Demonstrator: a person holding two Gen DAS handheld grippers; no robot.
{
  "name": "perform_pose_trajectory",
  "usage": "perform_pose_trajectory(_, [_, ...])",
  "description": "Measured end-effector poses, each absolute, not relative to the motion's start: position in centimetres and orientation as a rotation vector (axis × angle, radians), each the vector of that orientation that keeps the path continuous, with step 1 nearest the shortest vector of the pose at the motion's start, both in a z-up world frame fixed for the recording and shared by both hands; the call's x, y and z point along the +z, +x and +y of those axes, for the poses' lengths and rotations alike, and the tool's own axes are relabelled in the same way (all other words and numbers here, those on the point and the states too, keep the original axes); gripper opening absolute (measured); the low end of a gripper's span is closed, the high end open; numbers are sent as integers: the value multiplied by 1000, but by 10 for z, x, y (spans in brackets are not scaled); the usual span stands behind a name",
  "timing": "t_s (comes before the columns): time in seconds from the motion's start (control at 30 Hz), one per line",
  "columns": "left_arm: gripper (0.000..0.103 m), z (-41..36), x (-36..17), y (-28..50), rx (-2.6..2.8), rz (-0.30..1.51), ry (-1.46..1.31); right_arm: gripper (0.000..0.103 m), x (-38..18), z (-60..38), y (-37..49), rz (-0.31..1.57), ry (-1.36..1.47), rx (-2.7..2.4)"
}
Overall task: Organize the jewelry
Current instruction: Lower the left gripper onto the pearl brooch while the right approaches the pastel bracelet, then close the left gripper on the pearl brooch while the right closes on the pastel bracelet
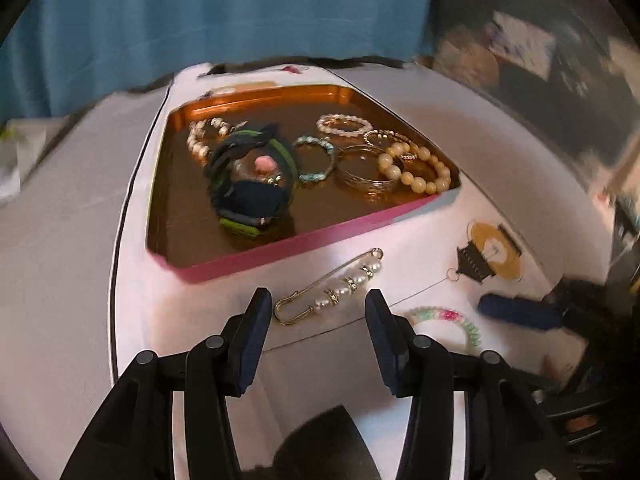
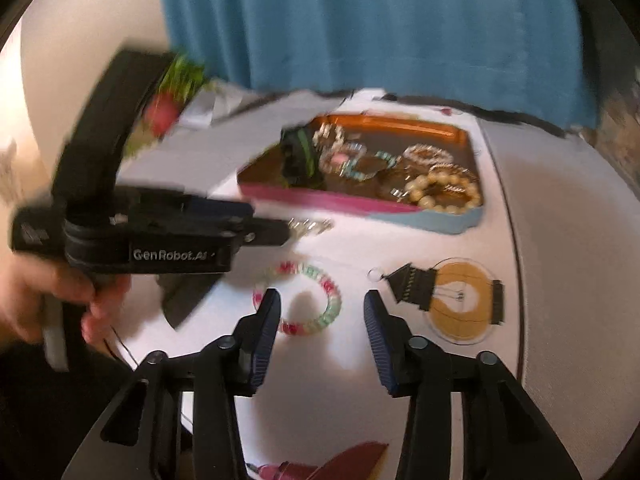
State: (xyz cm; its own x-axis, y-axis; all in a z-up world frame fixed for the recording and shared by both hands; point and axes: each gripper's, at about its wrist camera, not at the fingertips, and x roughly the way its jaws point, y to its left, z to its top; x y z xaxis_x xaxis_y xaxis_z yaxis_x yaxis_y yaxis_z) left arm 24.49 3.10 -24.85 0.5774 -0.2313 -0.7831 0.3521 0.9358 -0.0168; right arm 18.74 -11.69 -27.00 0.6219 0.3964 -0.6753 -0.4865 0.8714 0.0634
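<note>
A pink-rimmed tray [image 1: 280, 249] holds several bracelets, bangles and a dark hair tie bundle [image 1: 250, 176]. A pearl safety-pin brooch [image 1: 334, 289] lies on the white table just ahead of my open, empty left gripper [image 1: 318, 304]. A pink-green beaded bracelet [image 2: 302, 301] lies between the tips of my open, empty right gripper [image 2: 320, 304]; it also shows in the left wrist view [image 1: 448, 319]. A round gold pendant with black pagoda ends [image 2: 460, 300] lies right of the bracelet. The tray [image 2: 320, 197] sits farther back in the right wrist view.
The left gripper body [image 2: 160, 232], held by a hand, crosses the left of the right wrist view. A blue curtain [image 1: 220, 12] hangs behind the table. The right gripper's blue finger [image 1: 516, 311] shows at the left wrist view's right side. Clutter lies at far left [image 2: 172, 96].
</note>
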Motion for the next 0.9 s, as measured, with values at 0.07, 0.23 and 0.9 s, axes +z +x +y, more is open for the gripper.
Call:
perform_pose_trajectory(0.07, [23, 31, -247, 243, -344, 883, 151, 14, -268, -118, 187, 746, -164, 501])
perform_pose_trajectory(0.23, [11, 38, -247, 225, -304, 887, 104, 6, -264, -132, 177, 727, -249, 420])
perform_pose_trajectory(0.9, [14, 29, -249, 230, -225, 879, 59, 10, -267, -163, 195, 749, -138, 357])
